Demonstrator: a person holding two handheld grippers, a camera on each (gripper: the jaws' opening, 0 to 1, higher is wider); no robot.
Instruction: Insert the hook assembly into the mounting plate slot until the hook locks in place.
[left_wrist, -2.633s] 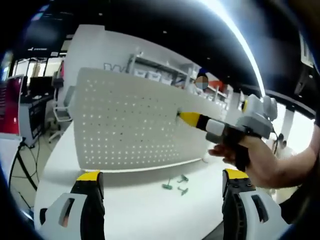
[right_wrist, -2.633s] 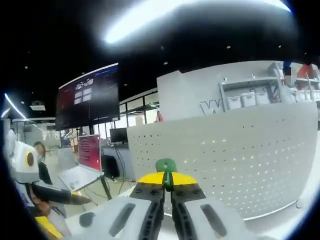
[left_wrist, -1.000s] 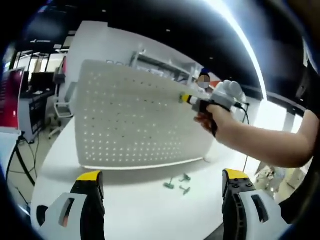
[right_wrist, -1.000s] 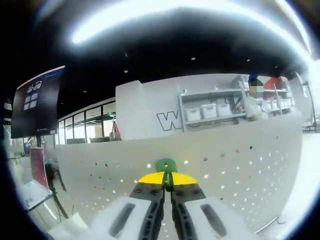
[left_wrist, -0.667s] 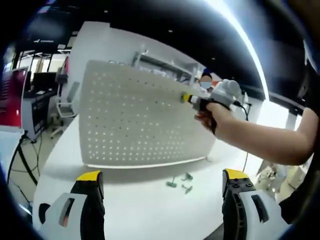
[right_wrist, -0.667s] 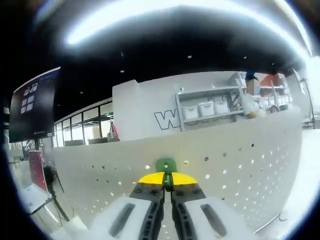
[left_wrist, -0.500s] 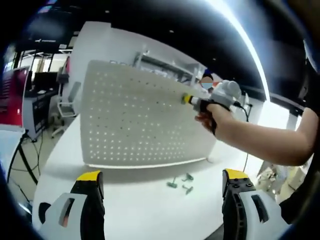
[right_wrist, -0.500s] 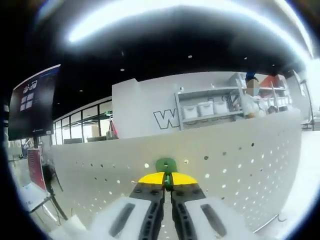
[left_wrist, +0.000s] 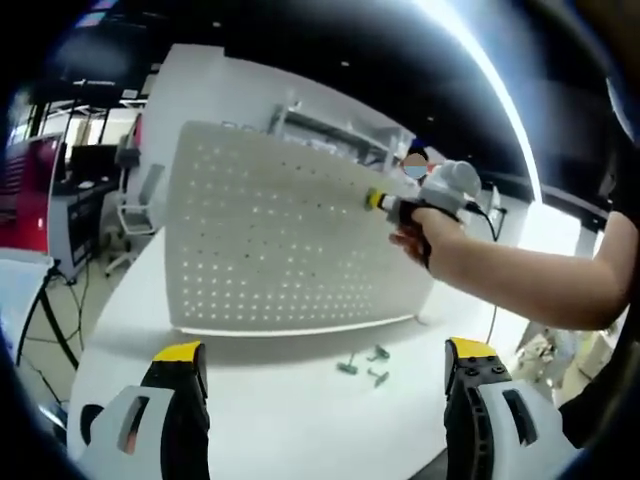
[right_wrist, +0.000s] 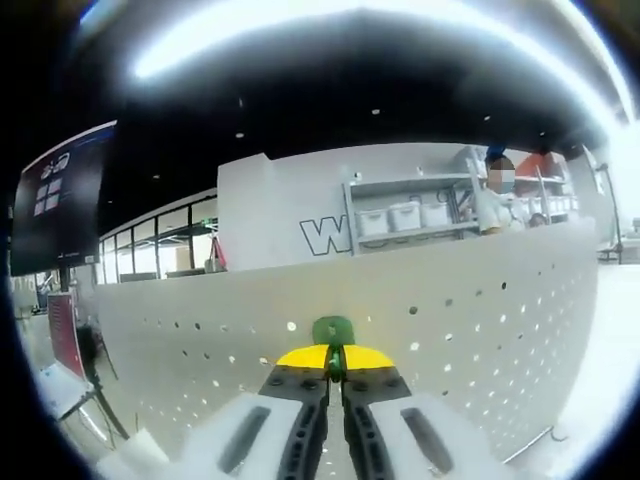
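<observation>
The green hook (right_wrist: 332, 330) is pinched between the closed jaws of the right gripper (right_wrist: 334, 372), its tip at the upper rows of the white perforated mounting plate (right_wrist: 480, 330), seemingly touching or just short of a hole; which one I cannot tell. In the left gripper view the right gripper (left_wrist: 385, 202) meets the plate (left_wrist: 270, 250) near its upper right corner, held by a person's hand (left_wrist: 425, 235). The plate stands upright on the white desk (left_wrist: 300, 420), and 3 spare green hooks (left_wrist: 364, 364) lie on the desk just in front of it. The left gripper (left_wrist: 325, 365) hangs back over the desk with jaws wide and empty.

The step in hand looks like insertion: the hook is at the plate but not visibly seated. Next it likely needs aligning with a slot, then a firm push until it locks.

Against the picture 2.6 s ago, the right gripper has climbed from mid-plate to the top rows, and the plate looms closer in its view.
</observation>
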